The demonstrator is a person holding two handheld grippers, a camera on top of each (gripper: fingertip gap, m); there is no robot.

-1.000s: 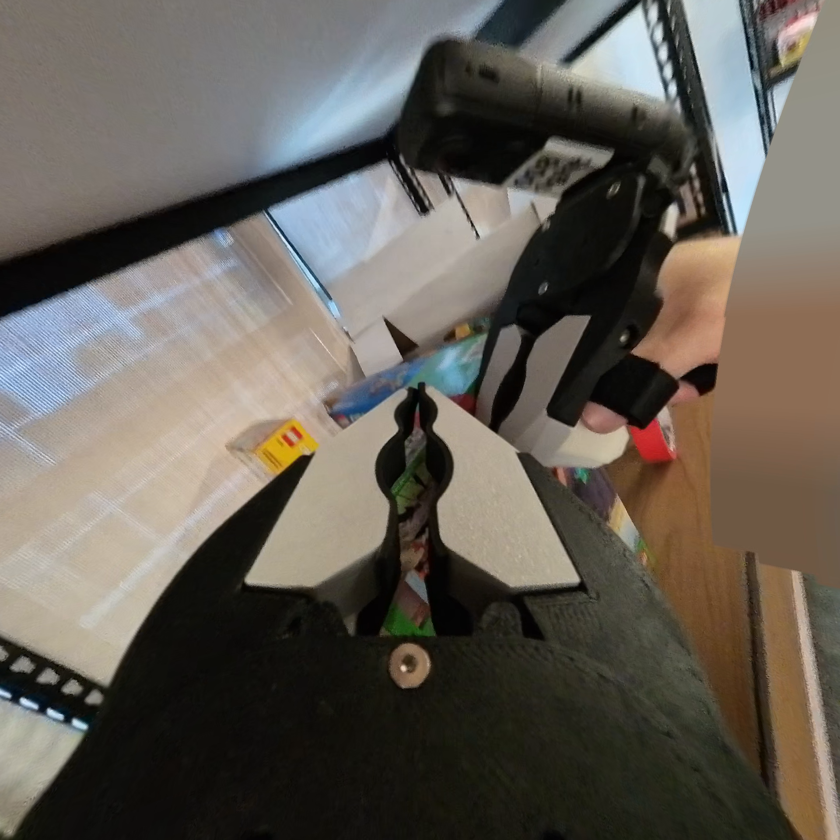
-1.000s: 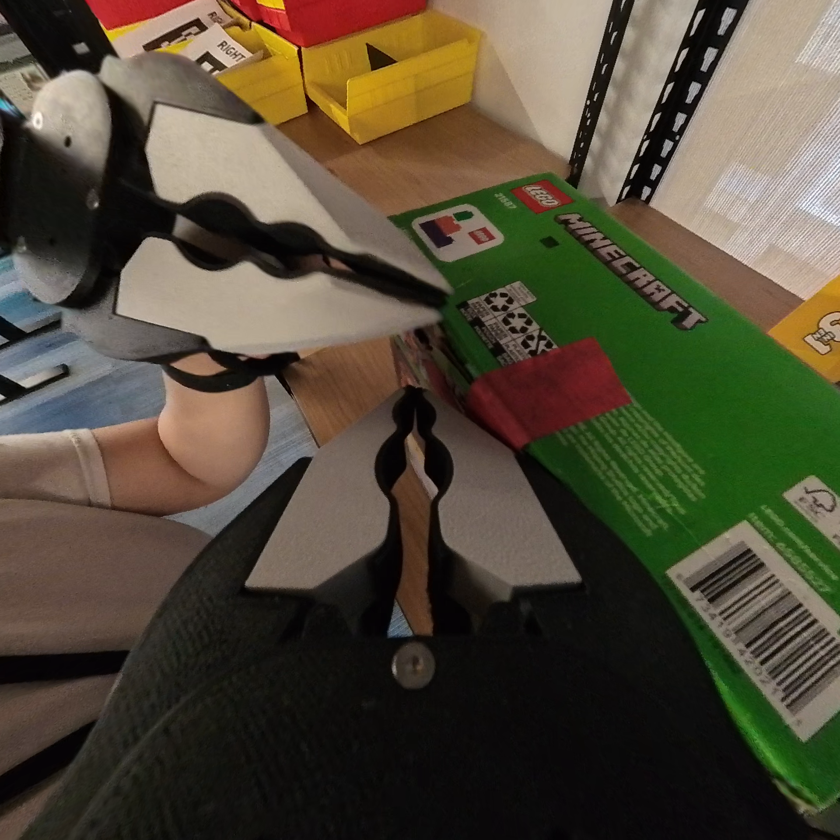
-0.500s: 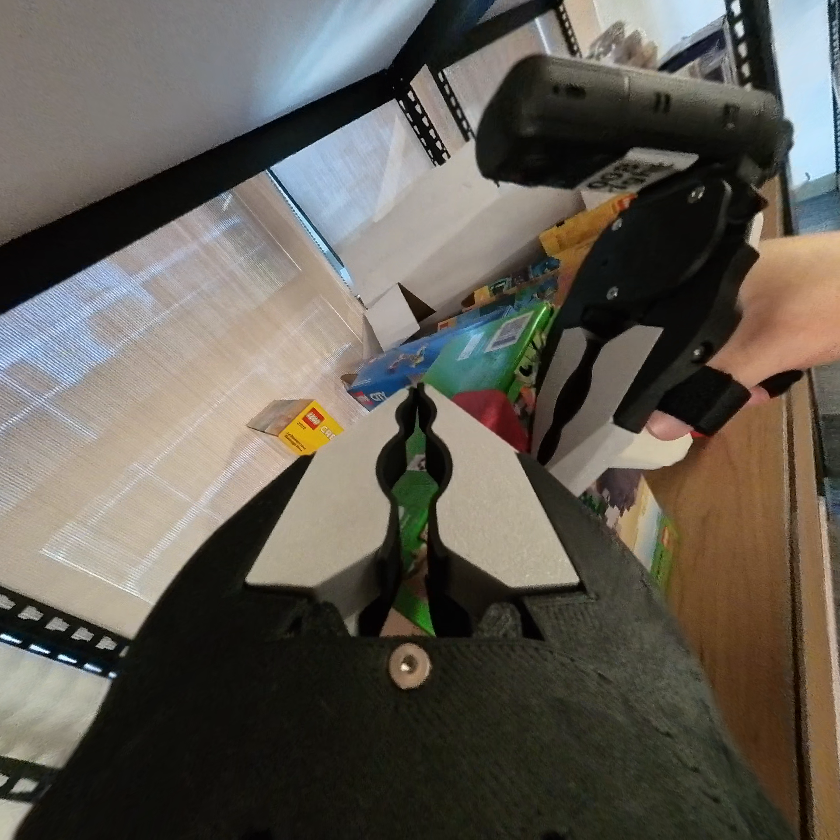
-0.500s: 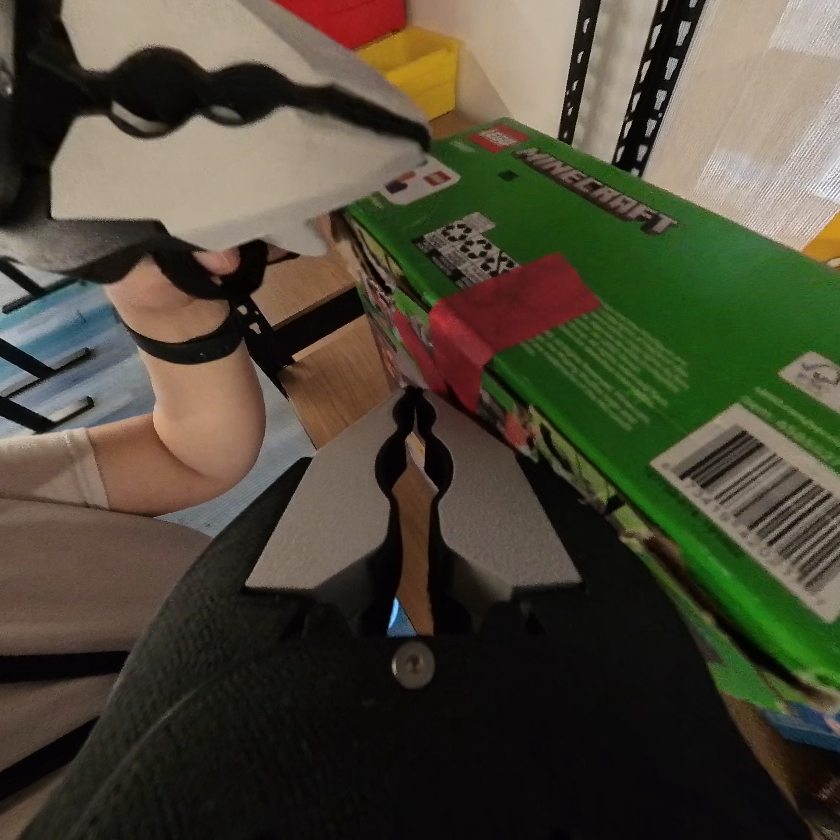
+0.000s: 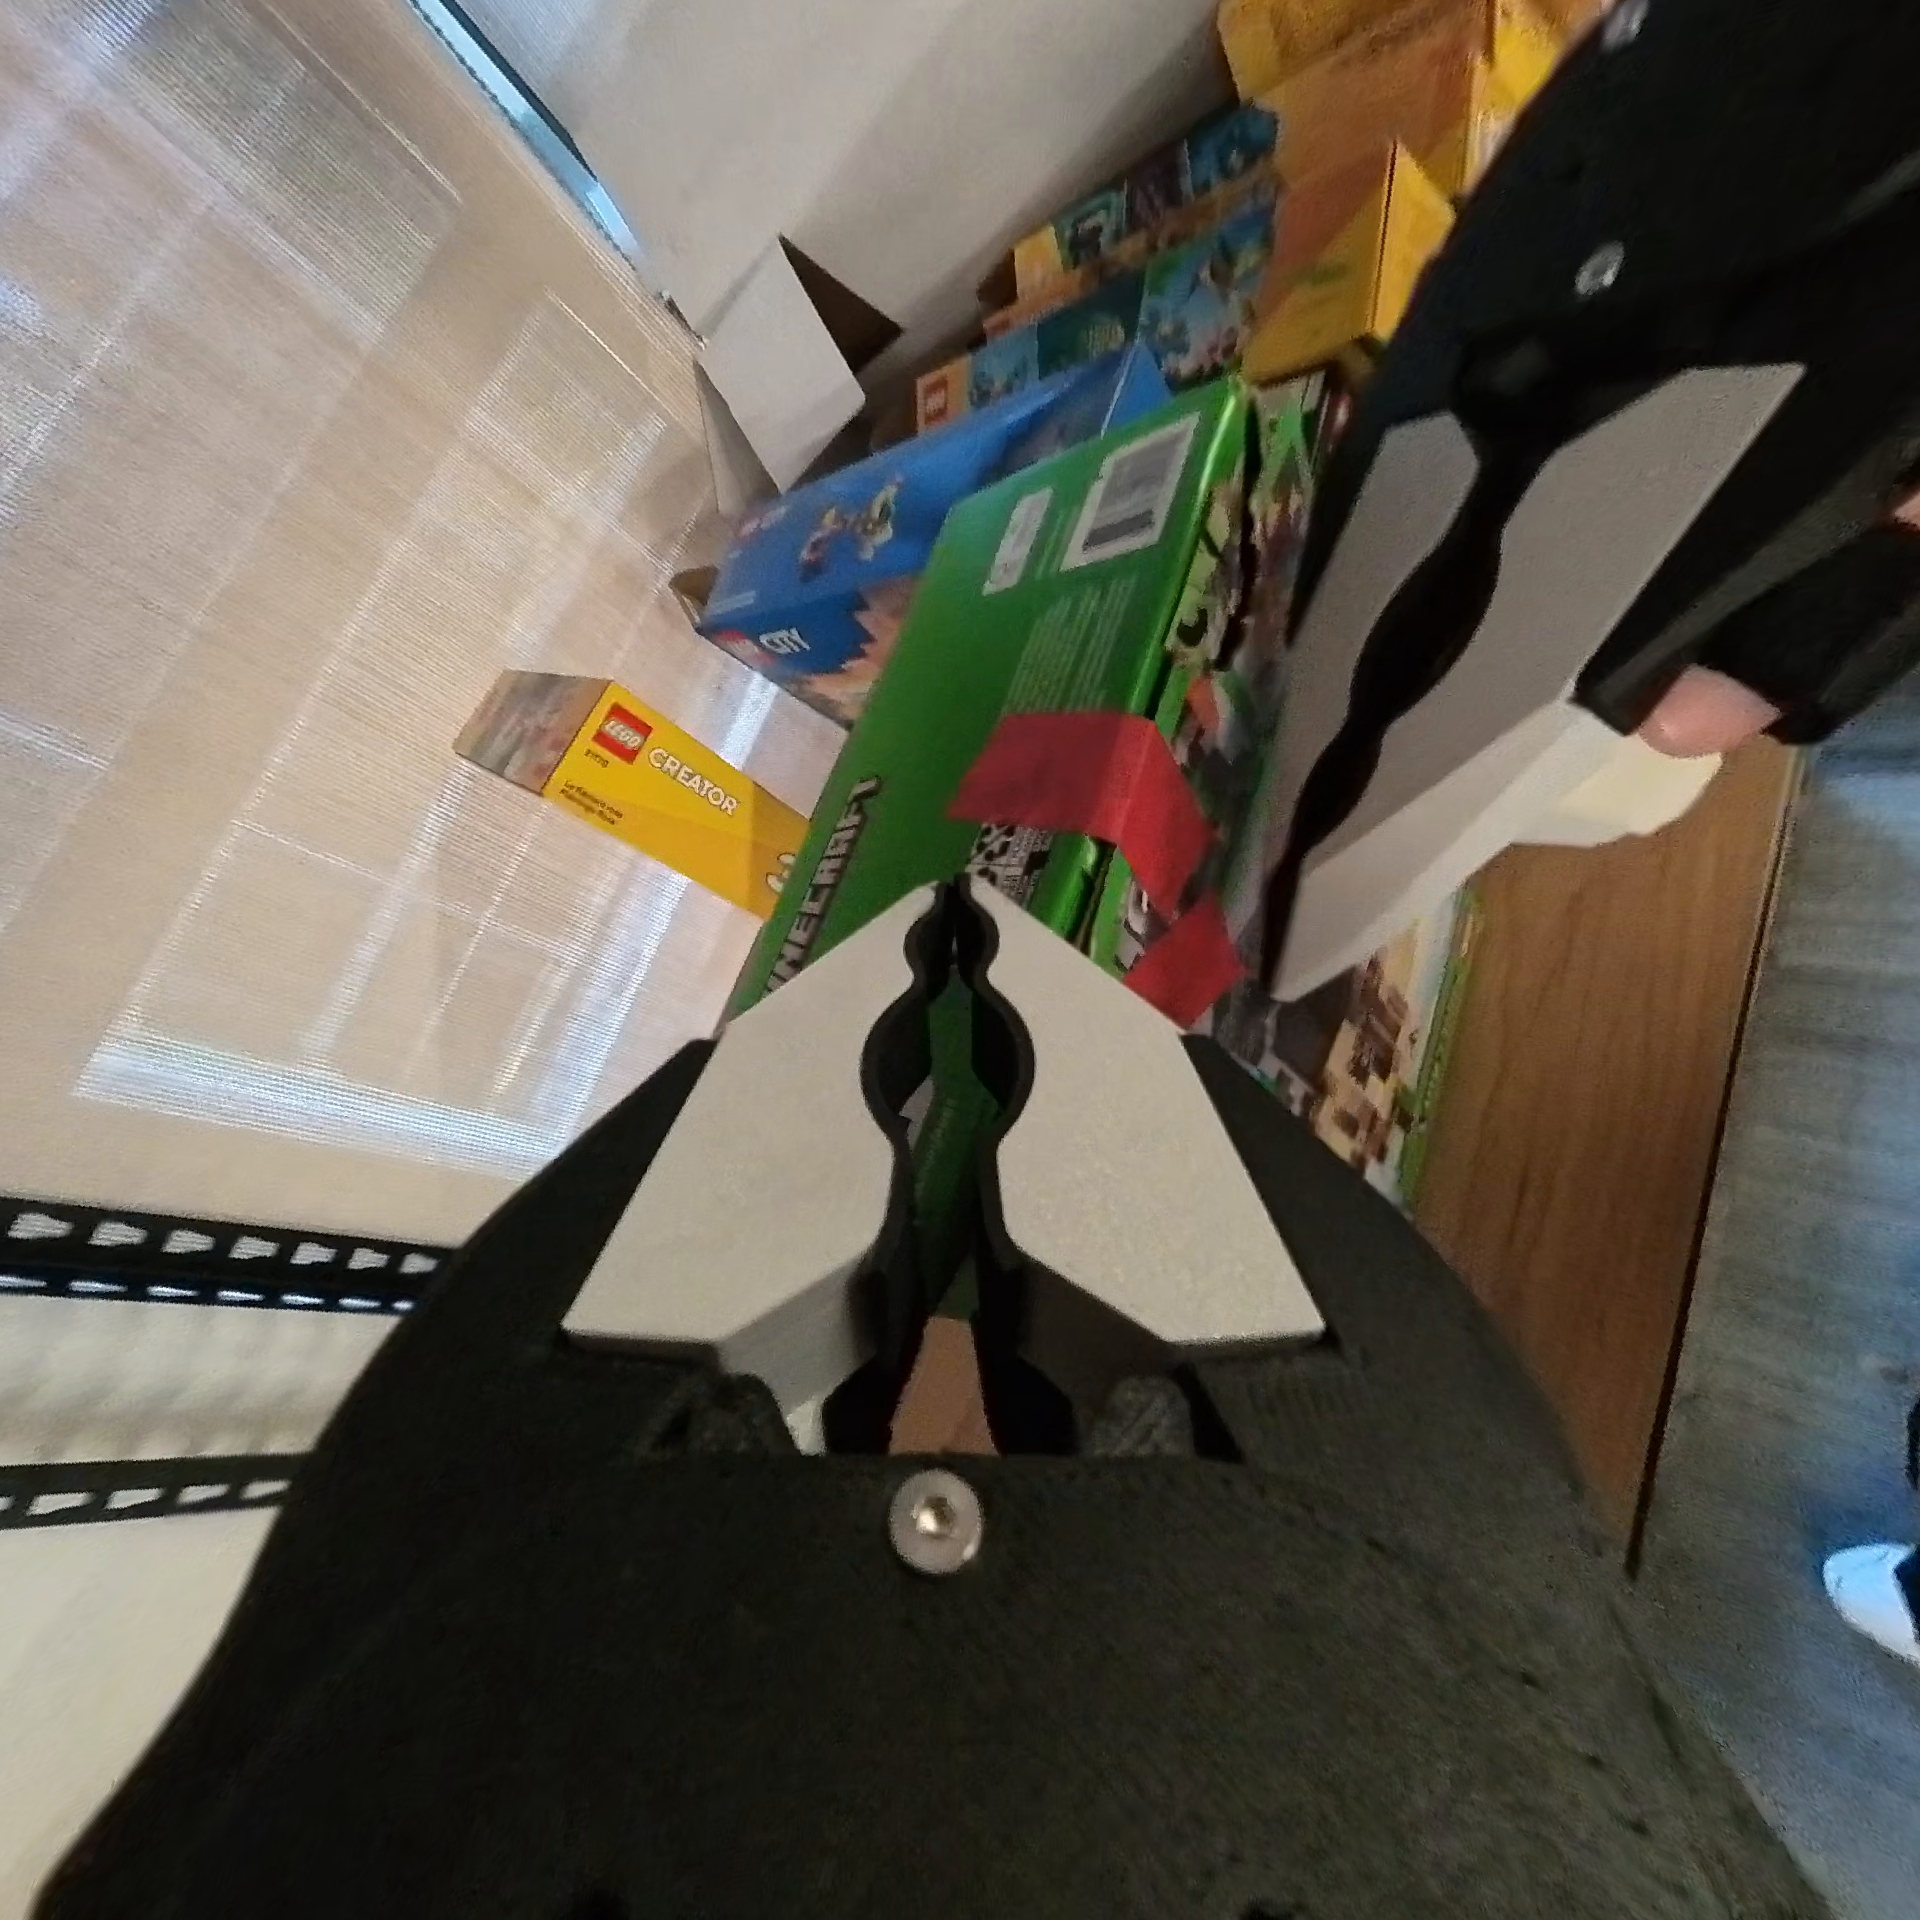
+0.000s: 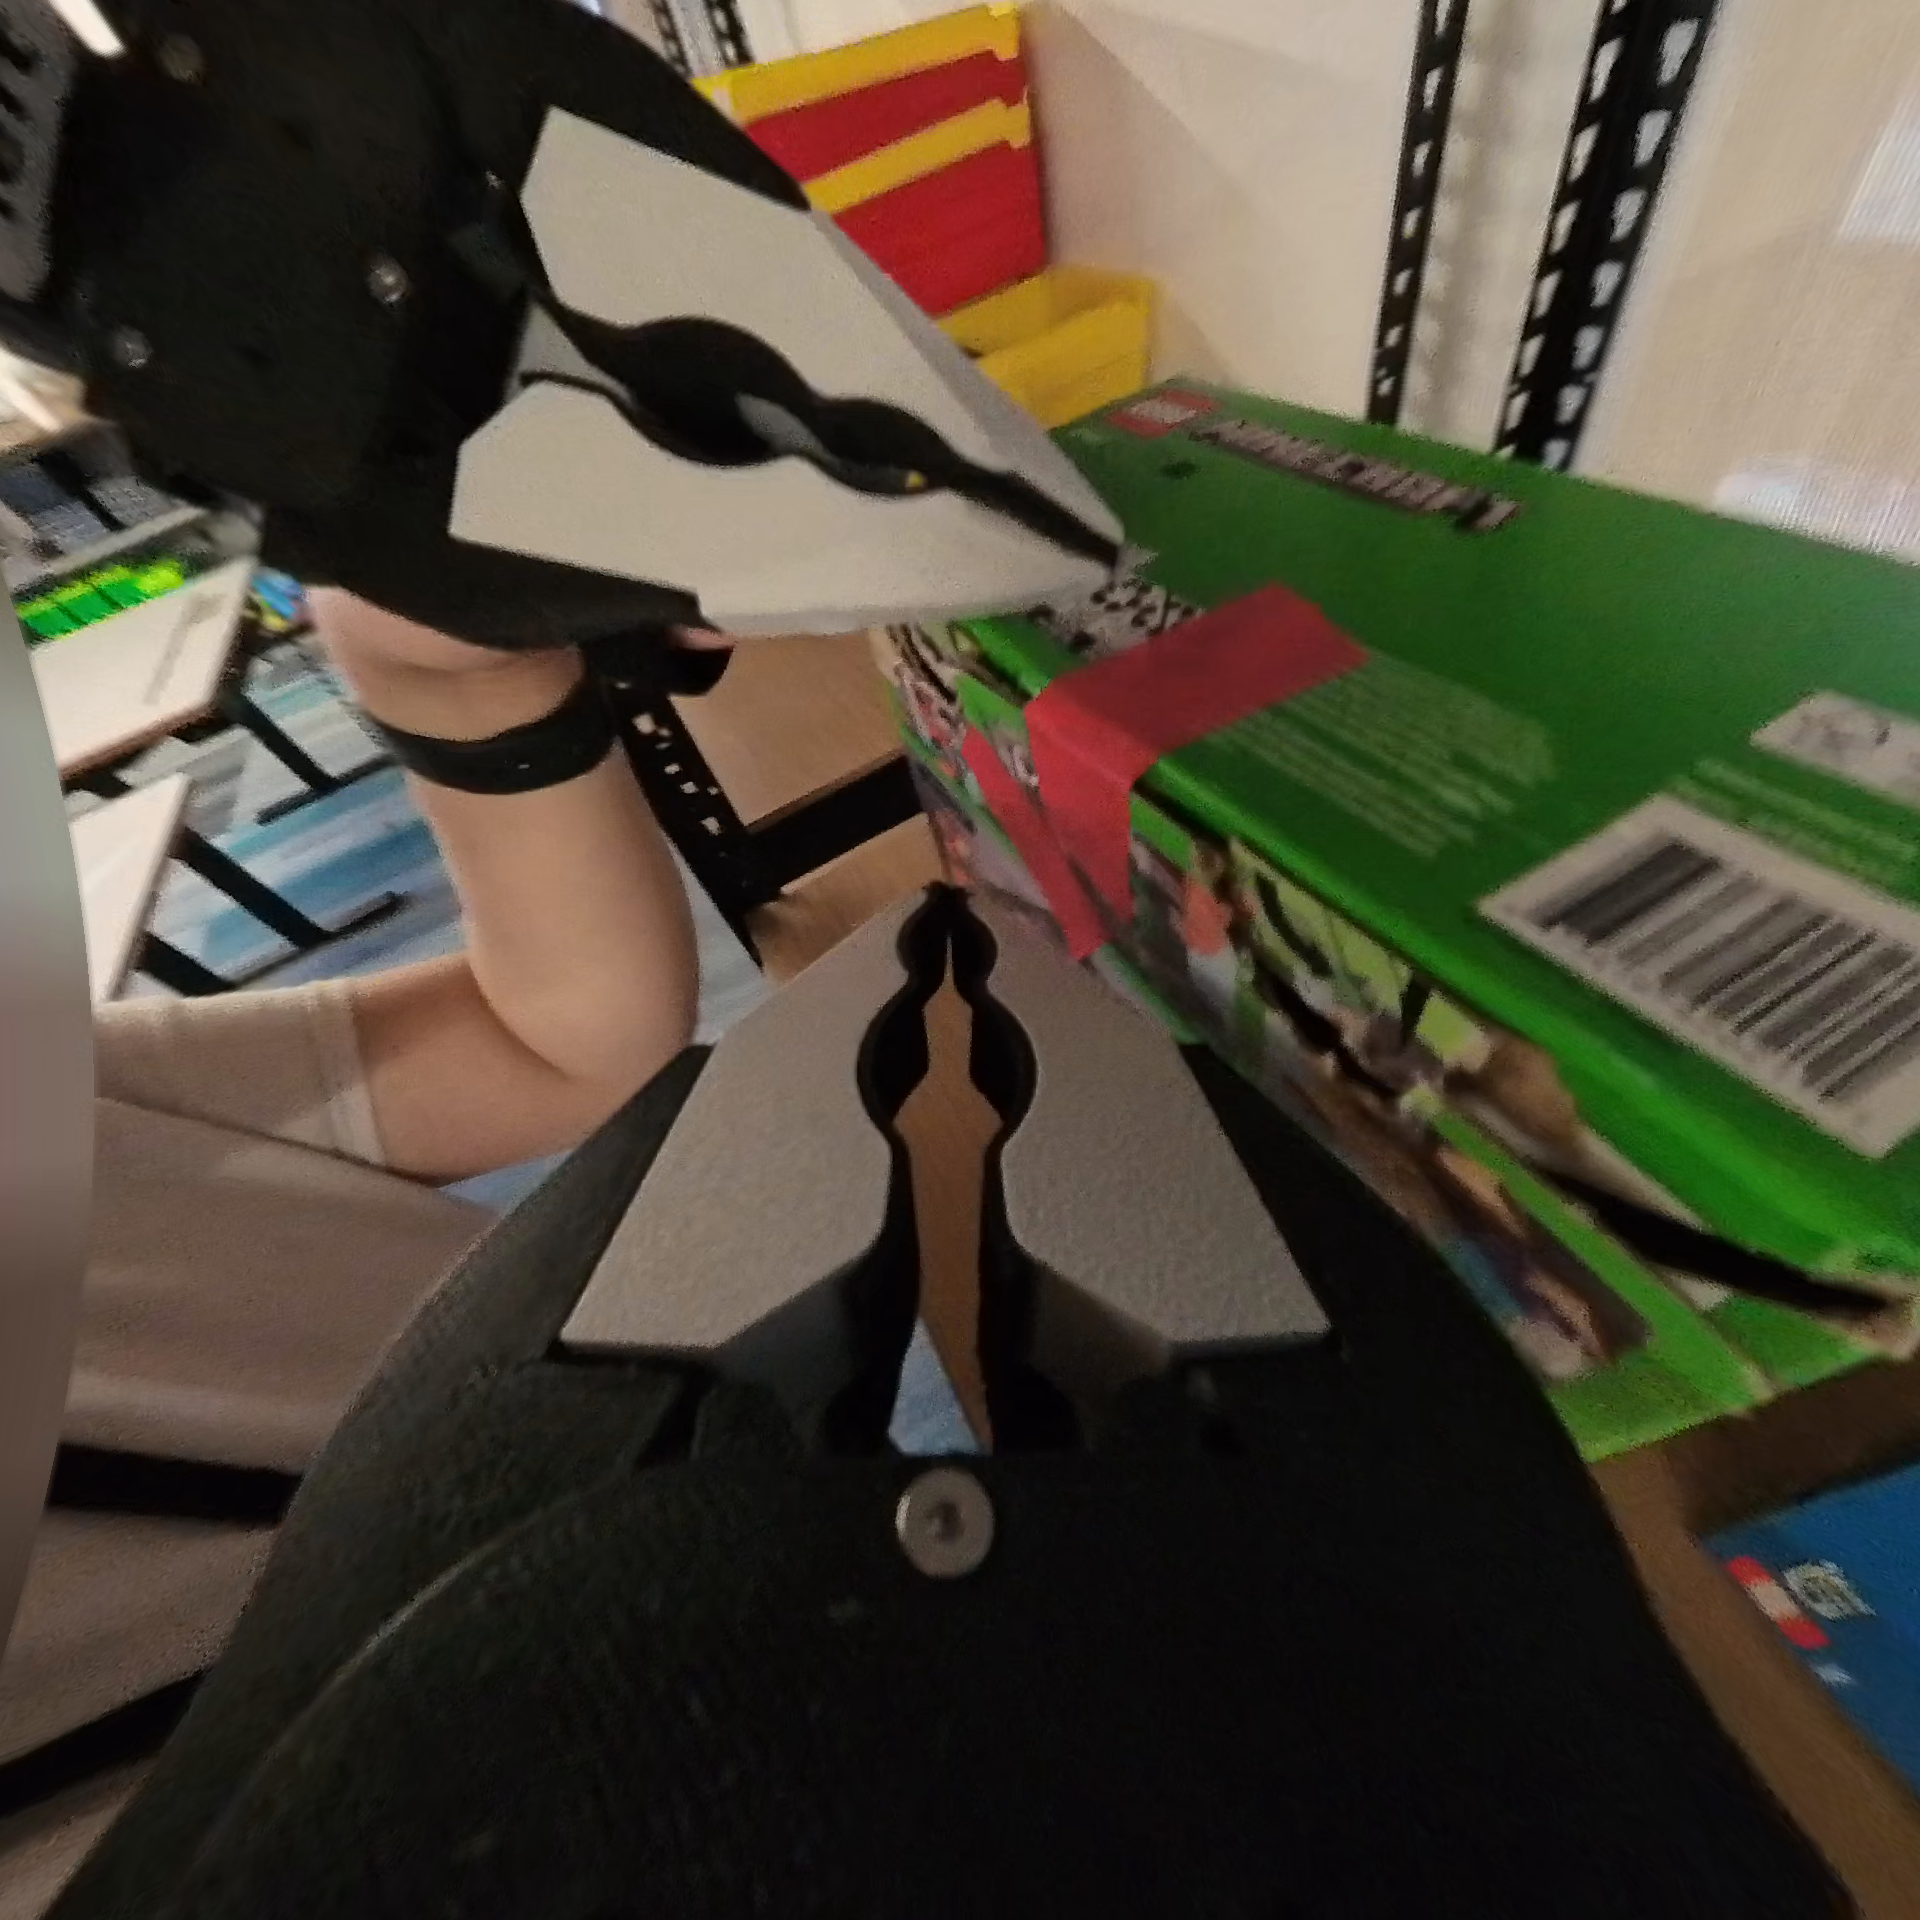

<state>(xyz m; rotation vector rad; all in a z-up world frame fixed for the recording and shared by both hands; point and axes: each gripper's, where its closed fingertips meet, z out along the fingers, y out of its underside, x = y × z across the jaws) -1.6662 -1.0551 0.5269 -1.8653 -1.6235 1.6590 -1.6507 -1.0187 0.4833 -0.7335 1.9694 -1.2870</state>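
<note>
A green toy box (image 5: 997, 644) with a strip of red tape (image 5: 1081, 790) over one edge stands tilted up on a wooden shelf (image 5: 1558, 1039). My left gripper (image 5: 956, 894) is shut and empty, with its tips at the box's near end. In the right wrist view the left gripper (image 6: 1112, 545) rests at the top corner of the green box (image 6: 1558, 644), just above the red tape (image 6: 1174, 675). My right gripper (image 6: 945, 894) is shut and empty, with its tips close beside the taped corner. In the left wrist view the right gripper (image 5: 1278, 935) is against the box's printed face.
A yellow box (image 5: 665, 769), a blue box (image 5: 894, 561), an open white carton (image 5: 779, 364) and more stacked boxes (image 5: 1340, 260) lie beyond. Another blue box (image 6: 1829, 1590) lies below the green one. Black rack uprights (image 6: 1423, 208) and red and yellow bins (image 6: 935, 208) stand behind. A person's arm (image 6: 540, 883) is at left. Spacing between my two grippers at the tips: around 6 cm.
The green box has gone from lying flat to tilted up on its edge. Both shut grippers have stayed at its taped corner, the left one now at the top corner.
</note>
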